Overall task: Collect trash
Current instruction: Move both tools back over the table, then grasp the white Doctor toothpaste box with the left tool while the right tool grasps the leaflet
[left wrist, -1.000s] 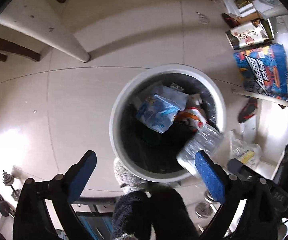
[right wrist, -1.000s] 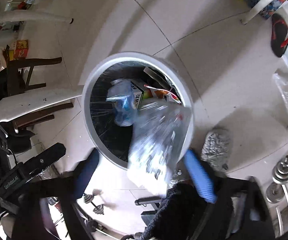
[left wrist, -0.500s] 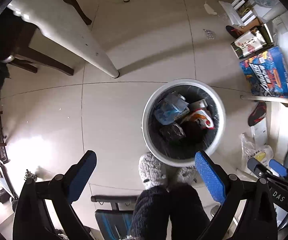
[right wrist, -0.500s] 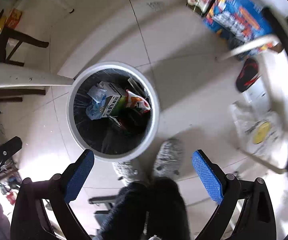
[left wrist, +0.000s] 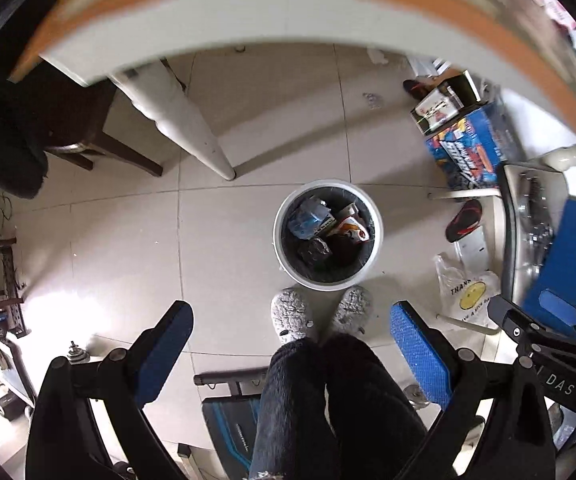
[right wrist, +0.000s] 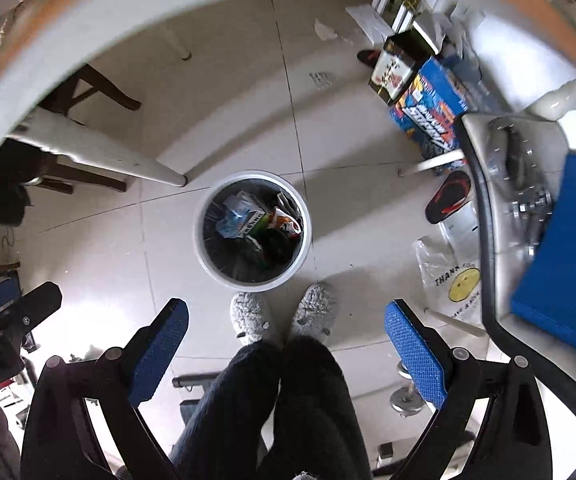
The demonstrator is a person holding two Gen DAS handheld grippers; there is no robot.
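Observation:
A white round trash bin (left wrist: 285,254) with a black liner stands on the tiled floor far below both grippers; it also shows in the right wrist view (right wrist: 203,254). Inside lie a blue plastic wrapper (left wrist: 308,218), a carton (right wrist: 253,222) and an orange-white packet (left wrist: 352,232). My left gripper (left wrist: 292,354) is open and empty, high above the floor. My right gripper (right wrist: 285,350) is open and empty, at about the same height.
A white table edge with an orange rim (left wrist: 288,4) arcs across the top of both views. A table leg (left wrist: 191,132) and a dark chair (left wrist: 87,136) stand left. Boxes (left wrist: 472,148), a sandal (left wrist: 462,222) and a plastic bag (left wrist: 468,292) lie right. My slippered feet (left wrist: 320,312) stand beside the bin.
The clear plastic bottle dropped out of the right gripper into the bin. Both grippers rose well above the bin, and the table edge came into view at the top.

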